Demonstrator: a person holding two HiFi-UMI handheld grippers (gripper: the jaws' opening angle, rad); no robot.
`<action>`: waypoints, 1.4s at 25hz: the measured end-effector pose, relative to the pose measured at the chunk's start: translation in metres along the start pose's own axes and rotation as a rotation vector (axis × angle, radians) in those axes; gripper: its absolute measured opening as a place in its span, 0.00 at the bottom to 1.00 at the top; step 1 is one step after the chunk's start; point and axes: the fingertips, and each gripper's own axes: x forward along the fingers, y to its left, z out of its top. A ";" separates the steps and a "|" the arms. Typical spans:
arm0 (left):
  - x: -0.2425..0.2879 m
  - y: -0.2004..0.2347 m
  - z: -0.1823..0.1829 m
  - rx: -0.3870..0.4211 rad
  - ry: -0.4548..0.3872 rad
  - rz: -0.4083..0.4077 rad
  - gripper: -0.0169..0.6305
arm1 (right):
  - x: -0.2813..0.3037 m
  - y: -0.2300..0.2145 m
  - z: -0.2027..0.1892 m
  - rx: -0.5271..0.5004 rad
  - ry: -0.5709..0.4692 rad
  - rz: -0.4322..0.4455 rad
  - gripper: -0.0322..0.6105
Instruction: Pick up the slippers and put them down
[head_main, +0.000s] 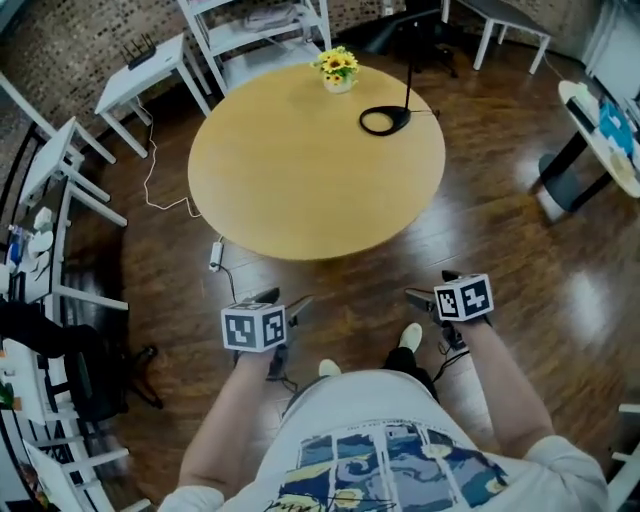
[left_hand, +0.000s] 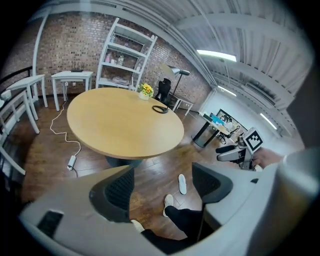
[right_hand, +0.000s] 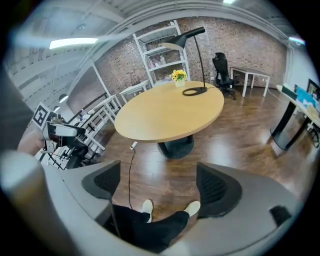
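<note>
One white slipper (left_hand: 182, 184) lies loose on the dark wood floor, just past the person's white-shod feet (left_hand: 168, 202). In the head view a white slipper (head_main: 410, 336) shows by the black trouser leg, and I cannot tell if it is worn. My left gripper (left_hand: 162, 187) is held at waist height and tilted down, its jaws apart and empty. My right gripper (right_hand: 167, 182) is held the same way, with only floor and feet (right_hand: 192, 207) between its jaws. The head view shows the left gripper (head_main: 290, 305) and right gripper (head_main: 415, 297) well above the floor.
A round wooden table (head_main: 300, 170) stands just ahead, bearing a flower pot (head_main: 337, 70) and a black lamp base (head_main: 385, 120). A power strip (head_main: 215, 255) and its cable lie on the floor at its left. White shelves and desks line the back and left.
</note>
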 end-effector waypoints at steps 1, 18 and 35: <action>-0.013 0.013 -0.005 -0.003 -0.010 0.008 0.59 | -0.002 0.013 0.002 -0.003 -0.012 -0.011 0.81; -0.072 0.073 -0.036 -0.074 -0.052 -0.002 0.59 | -0.015 0.084 -0.005 -0.052 -0.043 -0.069 0.77; -0.082 0.087 -0.048 -0.052 -0.031 -0.014 0.59 | -0.016 0.102 -0.011 -0.073 -0.039 -0.110 0.77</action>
